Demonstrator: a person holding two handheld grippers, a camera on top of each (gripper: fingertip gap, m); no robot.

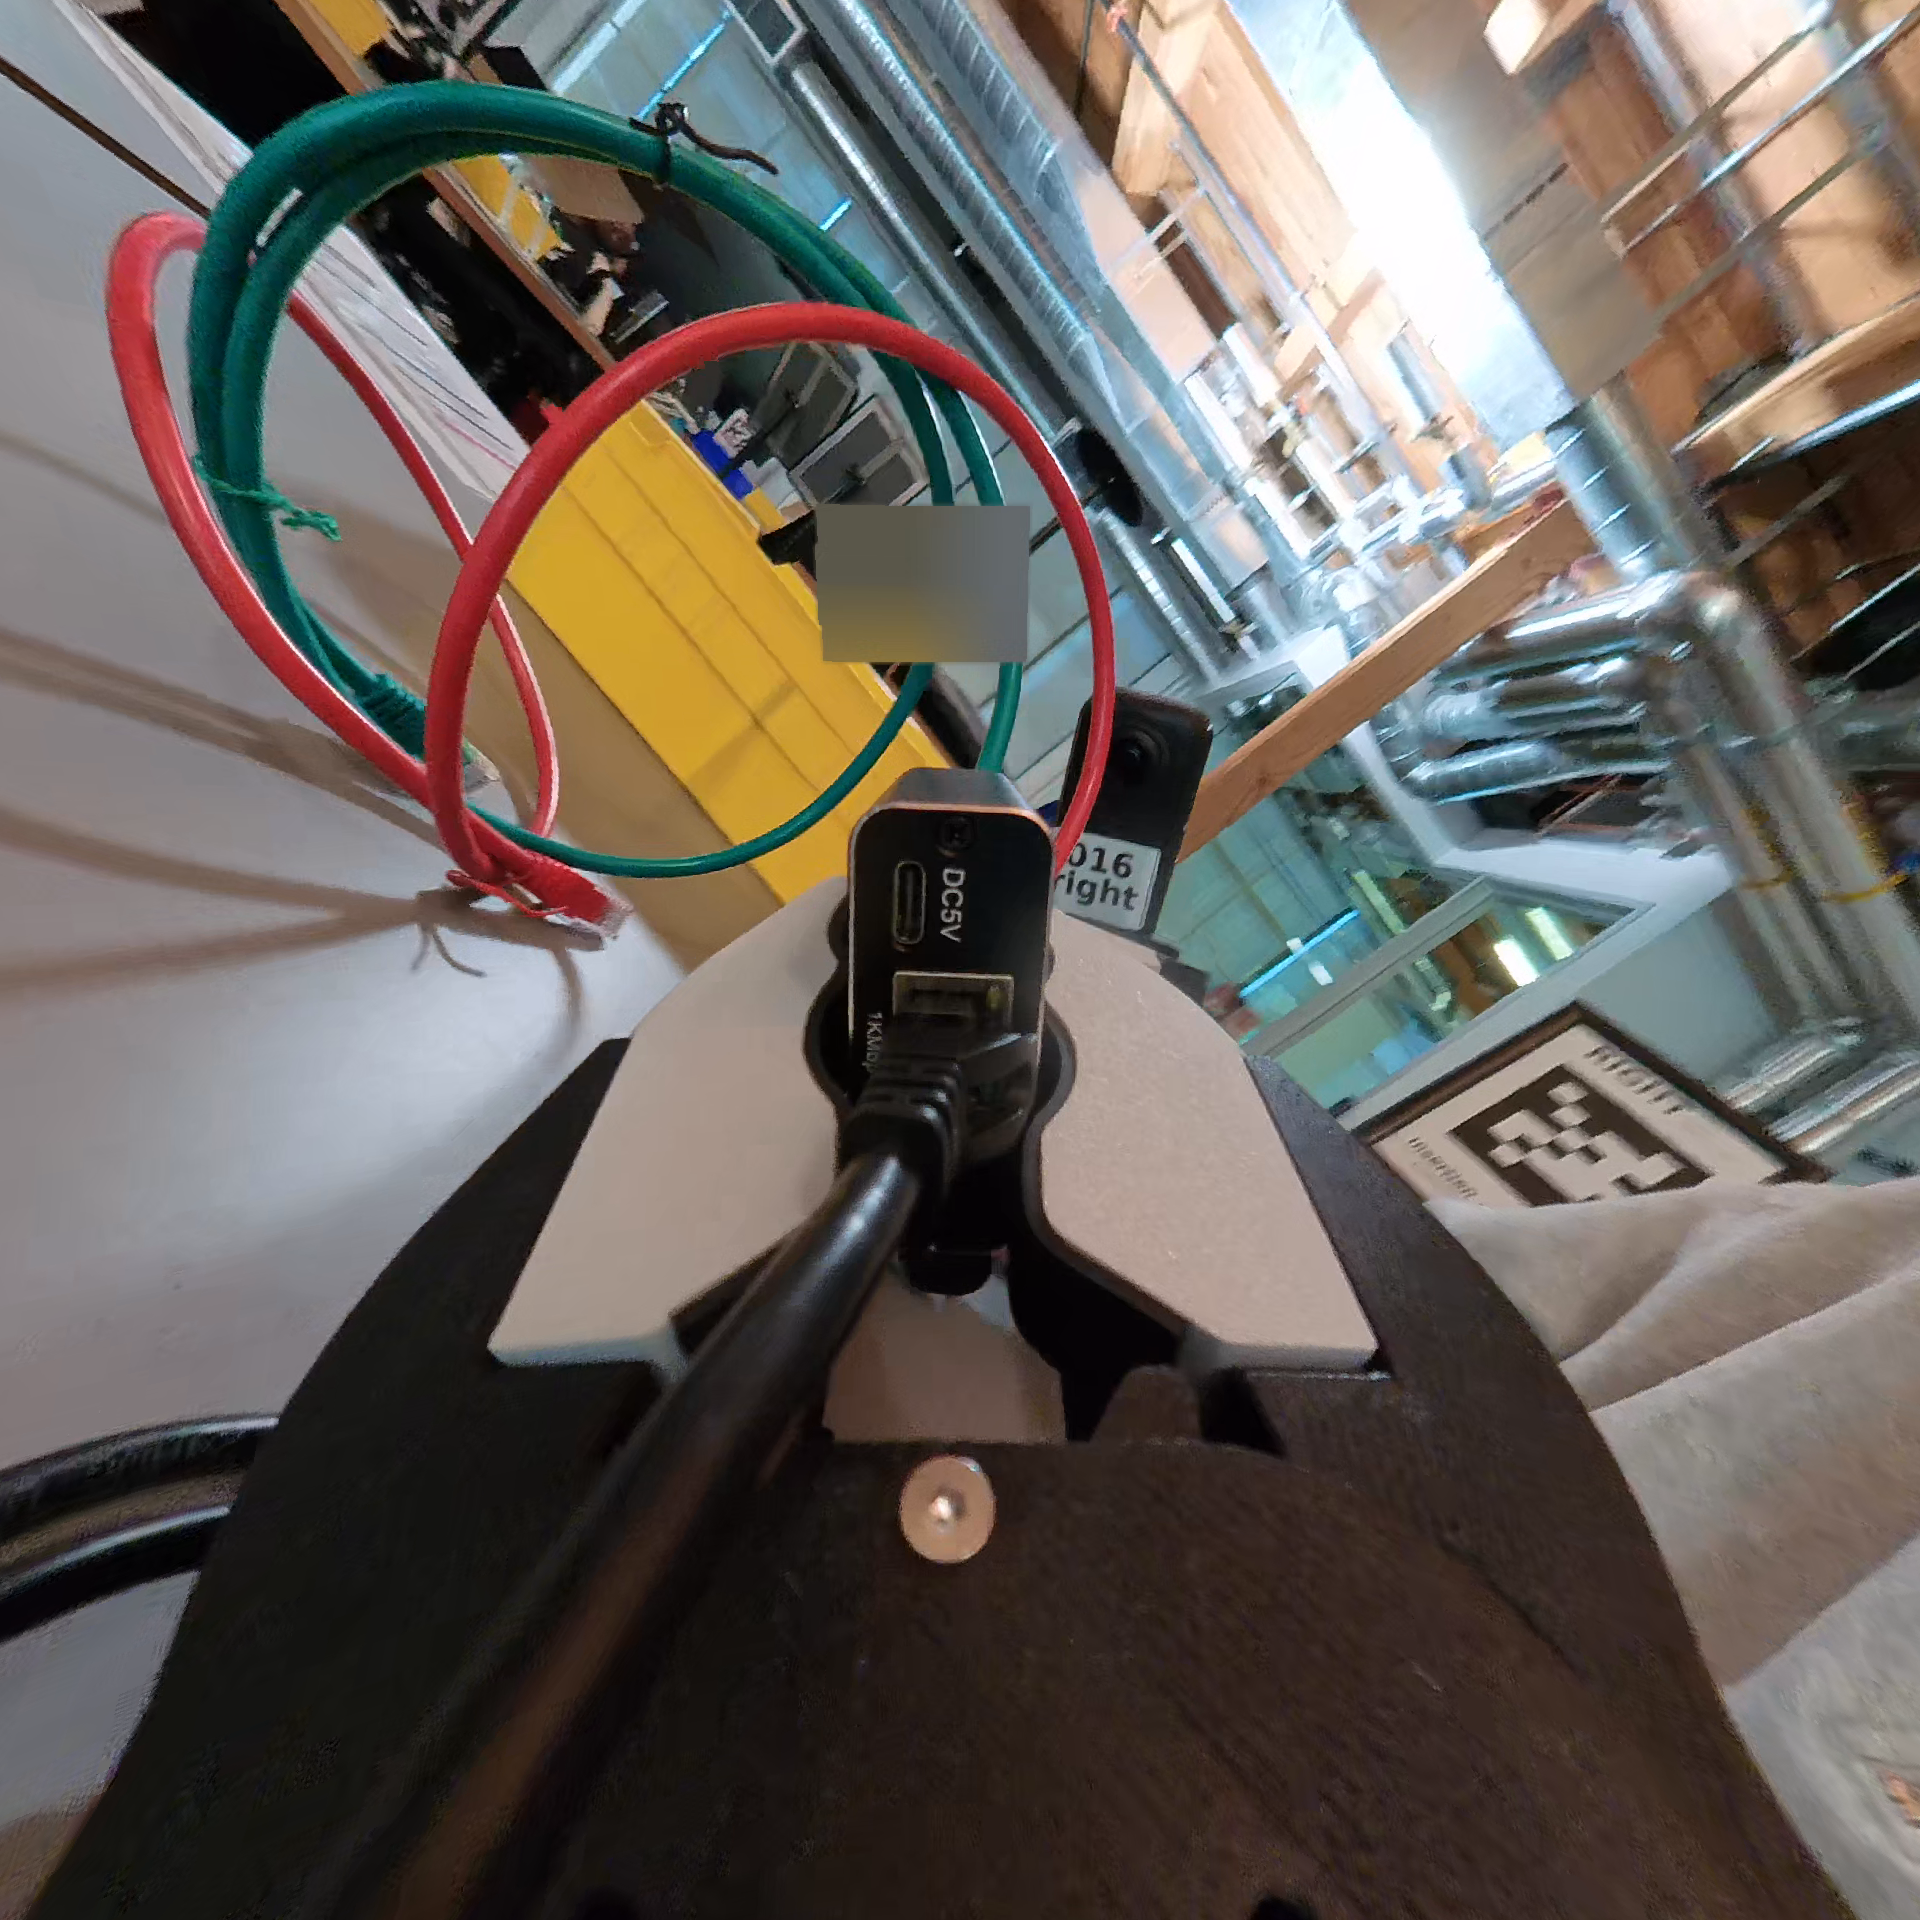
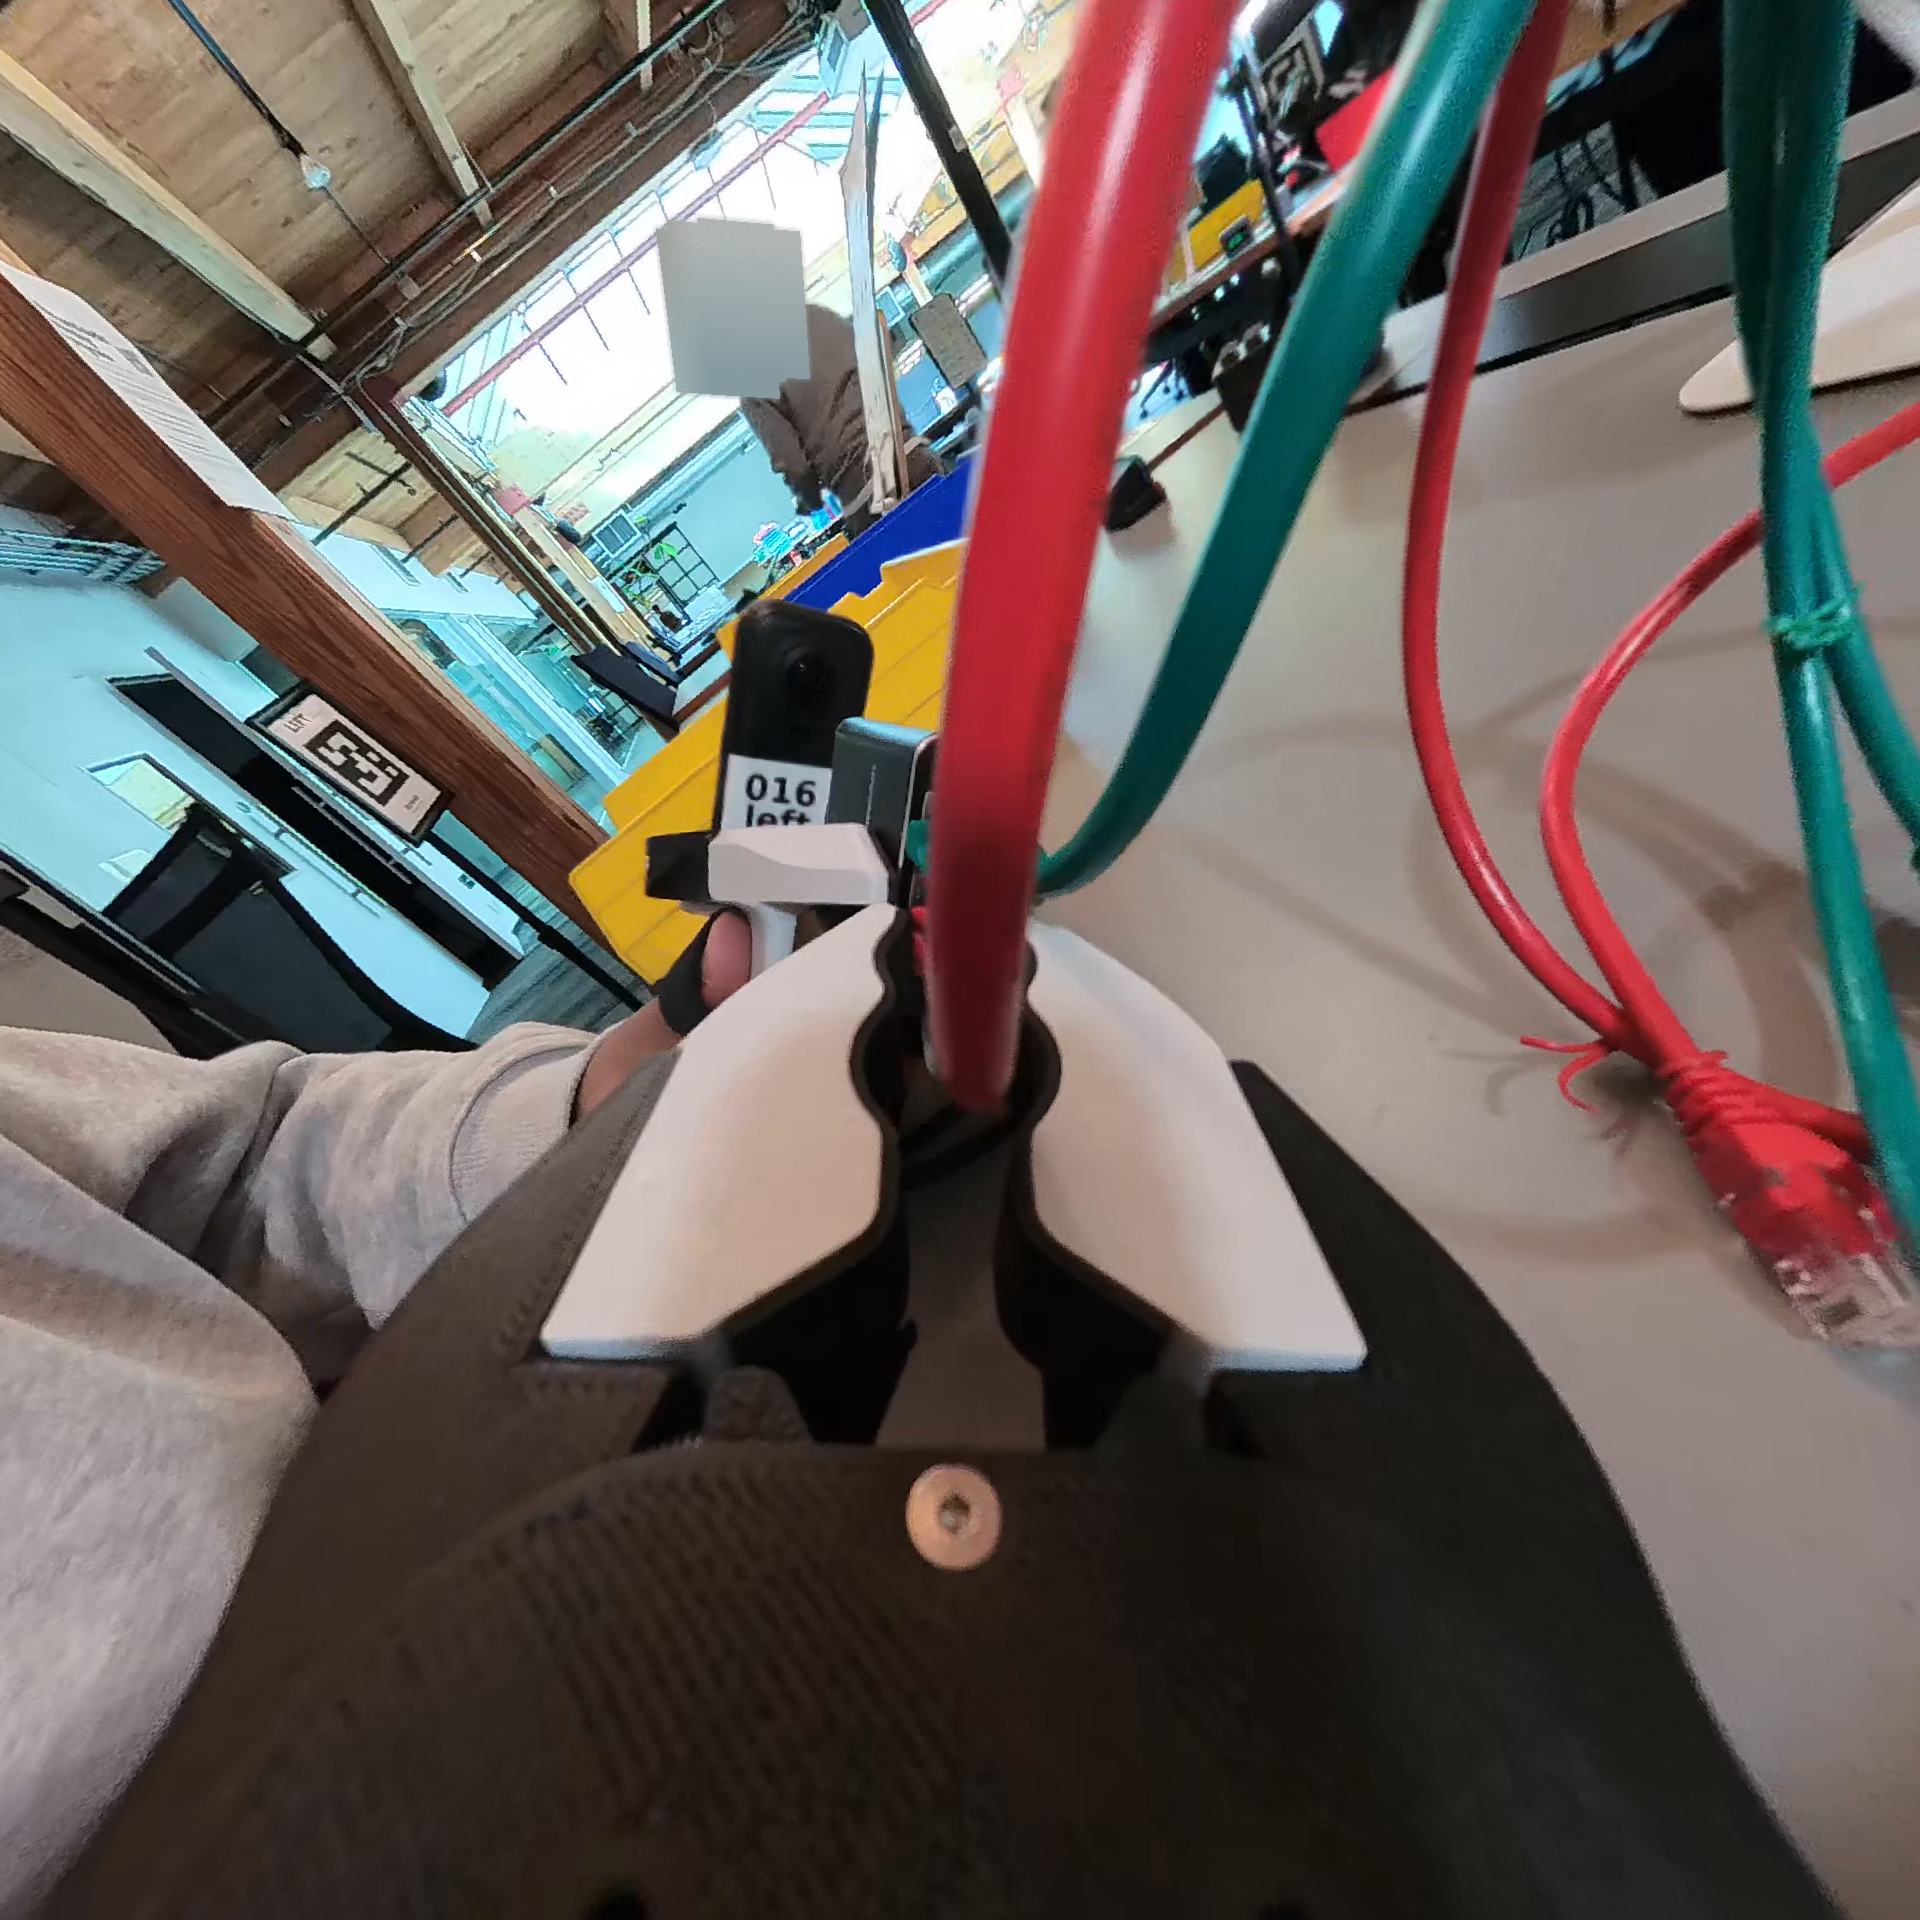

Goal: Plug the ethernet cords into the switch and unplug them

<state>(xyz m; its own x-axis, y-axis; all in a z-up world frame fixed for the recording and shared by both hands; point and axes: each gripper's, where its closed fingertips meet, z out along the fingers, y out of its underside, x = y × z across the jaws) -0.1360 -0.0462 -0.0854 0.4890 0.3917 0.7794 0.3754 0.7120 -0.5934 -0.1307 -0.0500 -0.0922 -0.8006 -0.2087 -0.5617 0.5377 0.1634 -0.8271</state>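
My left gripper (image 1: 940,997) is shut on a small black switch (image 1: 951,831) and holds it above the table, with a black cable (image 1: 831,1247) plugged into its near side. A green cord (image 1: 582,114) and a red cord (image 1: 769,332) loop from the switch's far side down to the table. Their free plugs, red (image 1: 582,904) and green (image 1: 400,712), lie there. My right gripper (image 2: 961,966) is shut on the red cord (image 2: 1049,416) right by the switch (image 2: 878,779). Whether the red plug sits in a port is hidden.
The beige table (image 1: 208,1091) runs left and also shows in the right wrist view (image 2: 1299,831). Yellow bins (image 1: 675,623) stand at its far edge. A white stand foot (image 2: 1818,343) sits at the back. A grey sleeve (image 2: 156,1195) is on the left. A person stands far off.
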